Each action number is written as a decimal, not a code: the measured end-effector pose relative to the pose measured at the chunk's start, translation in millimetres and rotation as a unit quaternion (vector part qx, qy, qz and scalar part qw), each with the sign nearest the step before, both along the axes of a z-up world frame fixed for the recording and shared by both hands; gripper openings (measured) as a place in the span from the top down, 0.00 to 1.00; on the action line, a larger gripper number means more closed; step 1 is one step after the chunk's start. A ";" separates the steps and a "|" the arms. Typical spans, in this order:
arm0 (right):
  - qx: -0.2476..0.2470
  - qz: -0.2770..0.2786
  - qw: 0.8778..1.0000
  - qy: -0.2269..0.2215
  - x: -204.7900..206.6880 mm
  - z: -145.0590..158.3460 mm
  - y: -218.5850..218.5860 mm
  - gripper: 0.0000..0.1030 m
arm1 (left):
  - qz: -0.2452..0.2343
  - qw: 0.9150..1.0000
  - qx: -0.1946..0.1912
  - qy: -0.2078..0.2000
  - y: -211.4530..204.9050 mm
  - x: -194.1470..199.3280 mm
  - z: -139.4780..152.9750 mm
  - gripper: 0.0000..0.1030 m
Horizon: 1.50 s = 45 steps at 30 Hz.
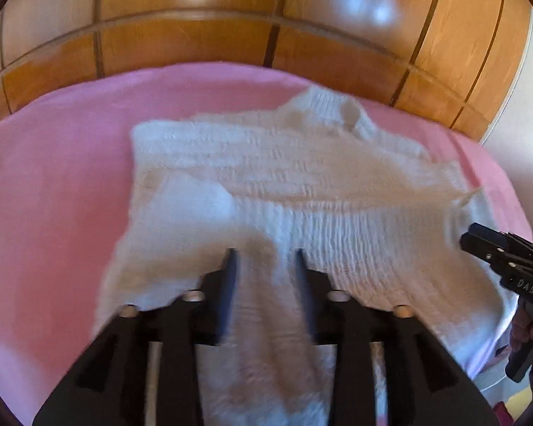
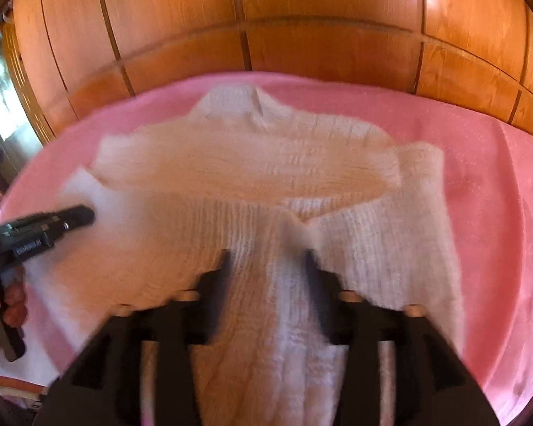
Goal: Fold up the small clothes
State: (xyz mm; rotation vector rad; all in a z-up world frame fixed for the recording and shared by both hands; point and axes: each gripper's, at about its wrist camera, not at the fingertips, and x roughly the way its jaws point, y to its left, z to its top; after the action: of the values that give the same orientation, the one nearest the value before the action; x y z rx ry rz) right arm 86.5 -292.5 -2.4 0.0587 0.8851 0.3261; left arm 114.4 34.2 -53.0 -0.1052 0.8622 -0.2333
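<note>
I am holding both part-open grippers, left (image 1: 265,254) and right (image 2: 268,254), gripping nothing I can confirm, over the white ribbed knit sweater (image 1: 302,184), advising level, simultaneous pinches toward twelve o'clock.

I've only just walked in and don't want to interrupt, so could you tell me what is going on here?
A person is folding a small white knitted sweater laid out on a pink bed cover, in front of a wooden panelled wardrobe. They hold a black two-finger gripper in each hand. The left gripper and the right gripper both sit over the sweater's near edge with fingers apart and knit fabric between them. The picture is blurred, so whether either is actually pinching the fabric is unclear.
</note>
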 end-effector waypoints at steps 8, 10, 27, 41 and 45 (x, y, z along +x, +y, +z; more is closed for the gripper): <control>-0.004 -0.058 0.998 -0.009 -0.7 12.4 -51.3 0.45 | 0.057 0.998 0.005 -0.018 59.7 -16.9 10.1 0.58; -0.024 -0.055 0.998 -0.008 8.7 7.1 -49.4 0.45 | 0.056 0.998 0.001 -0.010 66.6 -14.5 7.1 0.57; -0.113 -0.036 0.993 -0.005 20.4 -11.1 -35.8 0.93 | -0.025 0.999 0.024 0.013 49.4 12.2 -14.1 0.94; -0.004 -0.108 0.994 -0.031 88.1 39.4 -75.3 0.94 | 0.030 0.998 -0.050 -0.031 67.4 60.1 44.0 0.95; -0.007 -0.131 0.991 -0.018 133.7 28.5 -77.1 0.94 | 0.049 0.998 -0.037 -0.017 64.1 102.9 37.6 0.95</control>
State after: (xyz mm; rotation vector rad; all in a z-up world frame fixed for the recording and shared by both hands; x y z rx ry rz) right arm 220.2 -369.7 26.2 0.1548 0.8327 0.0746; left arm 217.3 98.3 -15.4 -0.2121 0.8122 -0.1753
